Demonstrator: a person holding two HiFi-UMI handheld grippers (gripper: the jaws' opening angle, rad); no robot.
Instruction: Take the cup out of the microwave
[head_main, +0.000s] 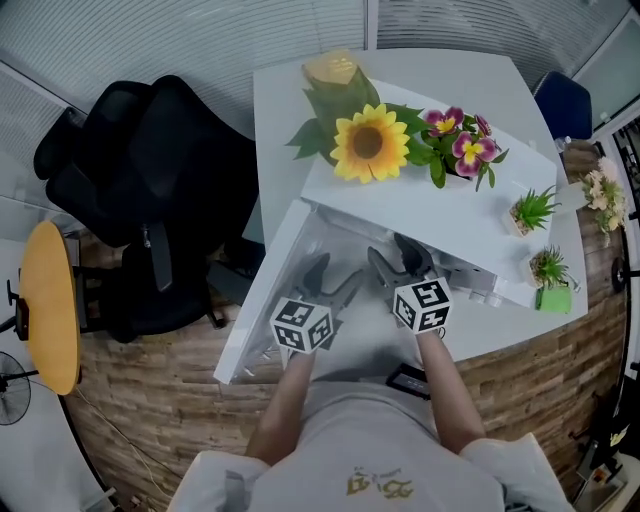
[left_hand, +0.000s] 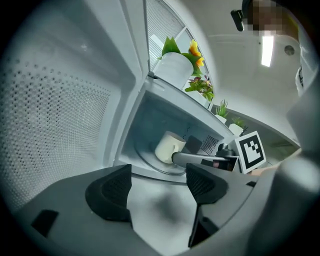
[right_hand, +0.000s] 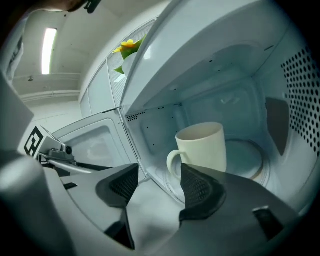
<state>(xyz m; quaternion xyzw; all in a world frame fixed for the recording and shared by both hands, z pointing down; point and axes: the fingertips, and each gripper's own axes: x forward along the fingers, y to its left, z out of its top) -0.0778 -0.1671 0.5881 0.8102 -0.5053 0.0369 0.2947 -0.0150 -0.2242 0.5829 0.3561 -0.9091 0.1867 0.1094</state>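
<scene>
facing one cup in one microwave, left gripper and right gripper both gape empty.

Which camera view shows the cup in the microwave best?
The right gripper view: the cup stands close and large, with its rim and handle plain to see. The left gripper view shows it small and farther off. In the head view the top of the microwave hides it.
</scene>
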